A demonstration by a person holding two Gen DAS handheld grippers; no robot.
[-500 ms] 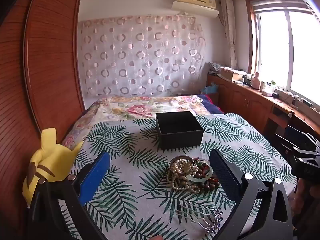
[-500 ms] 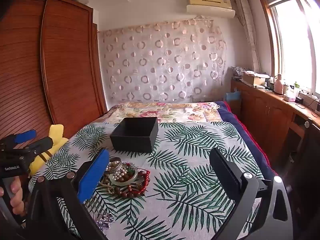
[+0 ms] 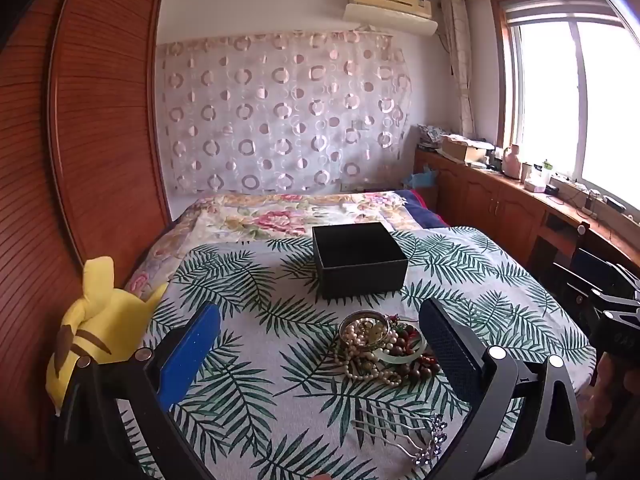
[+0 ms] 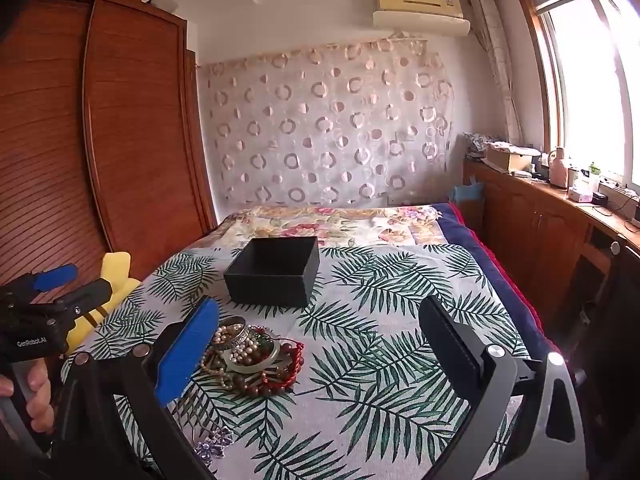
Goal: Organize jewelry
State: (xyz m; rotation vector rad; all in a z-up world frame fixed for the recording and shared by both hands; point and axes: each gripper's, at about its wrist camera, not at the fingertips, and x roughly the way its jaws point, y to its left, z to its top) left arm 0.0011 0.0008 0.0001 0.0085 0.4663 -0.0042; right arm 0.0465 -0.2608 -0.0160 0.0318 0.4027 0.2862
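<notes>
A pile of jewelry with pearl strands, bangles and dark red beads lies on the leaf-print cloth; it also shows in the right wrist view. An open black box stands behind it, seen too in the right wrist view. A jewelled hair comb lies nearest me, with its purple end showing in the right wrist view. My left gripper is open and empty, above the cloth short of the pile. My right gripper is open and empty, to the right of the pile.
A yellow plush toy sits at the bed's left edge by the wooden wardrobe. A floral quilt covers the far bed. Wooden cabinets with clutter run under the window on the right.
Both views have shifted only slightly. Nothing was taken hold of and both grippers stay open.
</notes>
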